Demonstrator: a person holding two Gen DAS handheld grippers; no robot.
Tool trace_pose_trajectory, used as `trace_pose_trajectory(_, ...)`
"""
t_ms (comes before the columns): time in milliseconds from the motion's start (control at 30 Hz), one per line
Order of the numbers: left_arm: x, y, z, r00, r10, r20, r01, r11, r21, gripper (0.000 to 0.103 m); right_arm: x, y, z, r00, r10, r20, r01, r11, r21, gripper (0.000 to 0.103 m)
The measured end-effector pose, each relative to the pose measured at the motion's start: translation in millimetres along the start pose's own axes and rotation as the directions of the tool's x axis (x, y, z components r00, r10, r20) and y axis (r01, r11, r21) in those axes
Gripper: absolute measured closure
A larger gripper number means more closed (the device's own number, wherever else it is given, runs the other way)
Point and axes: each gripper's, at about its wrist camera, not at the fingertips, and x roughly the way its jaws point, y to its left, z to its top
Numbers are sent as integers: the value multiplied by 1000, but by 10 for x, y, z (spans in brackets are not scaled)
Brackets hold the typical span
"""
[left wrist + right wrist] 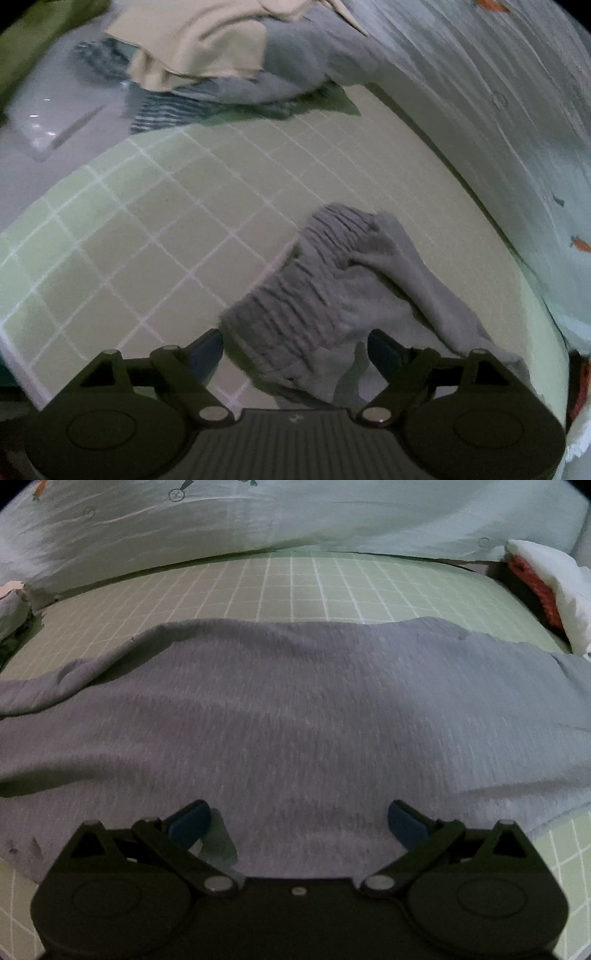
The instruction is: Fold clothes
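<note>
left jaws: left gripper [295, 349] gaping wide, holding nothing, hovering over grey garment [332, 295]
right jaws: right gripper [299, 821] gaping, empty
blur: clothes pile [207, 62] smearing, pieces unclear

I'm in a home here, a bedroom by the look of it. Under me lies a green mat [317, 579] ruled in white squares, and right behind it a pale bedsheet [258, 513] printed with little carrots and cartoon figures. Off to my left a heap of laundry [207, 62] waits: beige cloth, grey cloth, something striped. Grey clothing [295, 709] is spread flat on the mat. Soft household fabric everywhere, dim indoor light.
</note>
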Motion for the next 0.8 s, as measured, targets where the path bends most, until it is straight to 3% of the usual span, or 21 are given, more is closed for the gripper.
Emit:
trace_pose_trajectory(300, 220, -142, 55, 998, 61, -13, -60, 997, 42, 19, -7, 9, 66, 997, -38, -72, 41, 998, 39, 0)
trace_pose_trajectory(467, 234, -168, 74, 995, 98, 15, -99, 995, 33, 20, -140, -177, -5, 992, -96, -88, 107, 985, 133, 0)
trace_pose_trajectory(533, 234, -197, 75, 992, 126, 30, -127, 991, 36, 31, -211, -282, -56, 990, -114, -83, 127, 976, 175, 0)
trace_pose_trajectory(600, 215, -243, 67, 989, 135, 53, -138, 989, 50, 60, -269, -385, -101, 989, -128, -73, 141, 967, 212, 0)
trace_pose_trajectory(667, 175, -295, 75, 993, 96, 75, -101, 993, 63, 75, -296, -513, -130, 989, -134, -69, 147, 958, 246, 0)
trace_pose_trajectory(800, -3, -557, 60, 989, 6, 145, -24, 992, 124, 87, -312, -785, -143, 990, -130, -59, 142, 946, 293, 0)
